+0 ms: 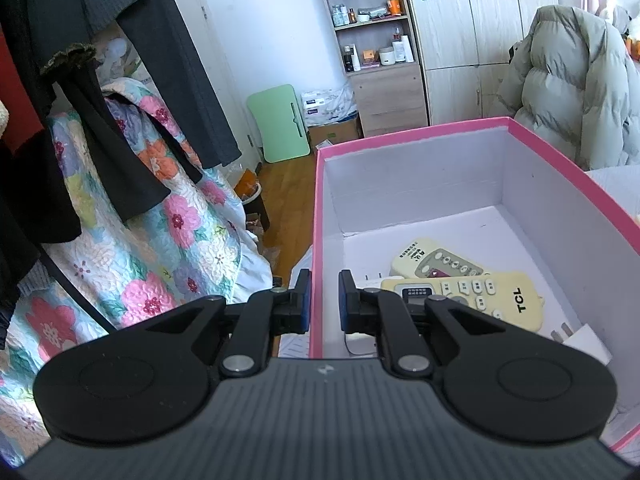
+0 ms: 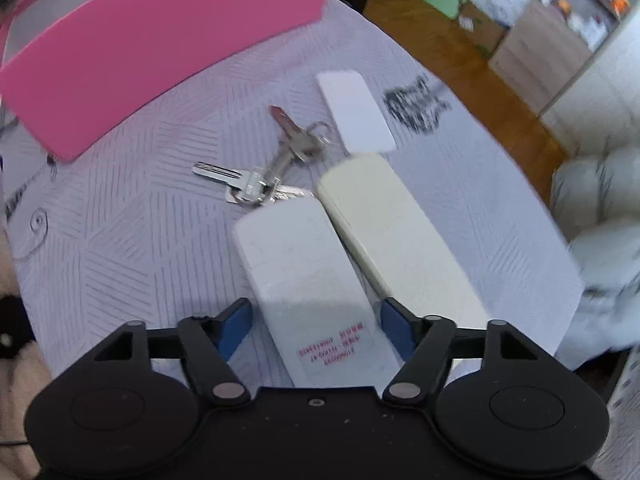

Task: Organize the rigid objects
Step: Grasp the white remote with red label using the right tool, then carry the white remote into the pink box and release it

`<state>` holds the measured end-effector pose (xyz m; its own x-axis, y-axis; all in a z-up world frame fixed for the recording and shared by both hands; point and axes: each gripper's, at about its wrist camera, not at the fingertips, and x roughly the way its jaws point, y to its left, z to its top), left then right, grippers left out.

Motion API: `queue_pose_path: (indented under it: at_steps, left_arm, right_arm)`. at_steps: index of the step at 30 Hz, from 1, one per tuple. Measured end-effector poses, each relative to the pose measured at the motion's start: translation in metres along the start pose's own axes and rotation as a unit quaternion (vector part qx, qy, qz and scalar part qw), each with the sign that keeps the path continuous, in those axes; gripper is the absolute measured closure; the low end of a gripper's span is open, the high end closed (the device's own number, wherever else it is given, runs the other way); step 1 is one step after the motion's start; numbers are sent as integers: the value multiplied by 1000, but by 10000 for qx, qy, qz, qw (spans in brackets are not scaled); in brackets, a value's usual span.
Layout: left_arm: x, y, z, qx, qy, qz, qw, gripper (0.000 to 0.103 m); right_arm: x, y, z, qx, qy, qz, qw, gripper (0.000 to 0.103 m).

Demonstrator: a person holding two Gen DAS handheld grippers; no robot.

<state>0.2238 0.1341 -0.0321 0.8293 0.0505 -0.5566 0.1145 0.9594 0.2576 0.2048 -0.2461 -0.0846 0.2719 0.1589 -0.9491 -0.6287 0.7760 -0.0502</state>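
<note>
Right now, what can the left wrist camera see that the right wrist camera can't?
Only the left wrist view looks inside the pink box: two yellowish remotes and a white plug lie there, and the left gripper pinches the box wall. Only the right wrist view shows the keys, a white remote, a cream remote and a small white card on the bedspread, with the right gripper open around the white remote. Both show the pink box.

both tongs [image 1: 324,300] [image 2: 316,330]: black linkage arms, blue pads, silver pivot screws, round black discs, ribbed housing.
</note>
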Motion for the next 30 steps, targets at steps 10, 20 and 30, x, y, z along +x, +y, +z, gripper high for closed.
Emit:
queue_pose_path:
  at_steps: [10,20,30]
  left_arm:
    - [0,-2,0,-51,4,-14,10000,92]
    - [0,-2,1,-39,8,-7,10000,92]
    - [1,5,0,-135,0,-132,9998,92]
  right_arm:
    - [-3,-12,-2,1224,-59,558,9909,35]
    - [12,20,21,820,-191,748,9936,34]
    - [-6,35,33,883,-884,200,9920,42]
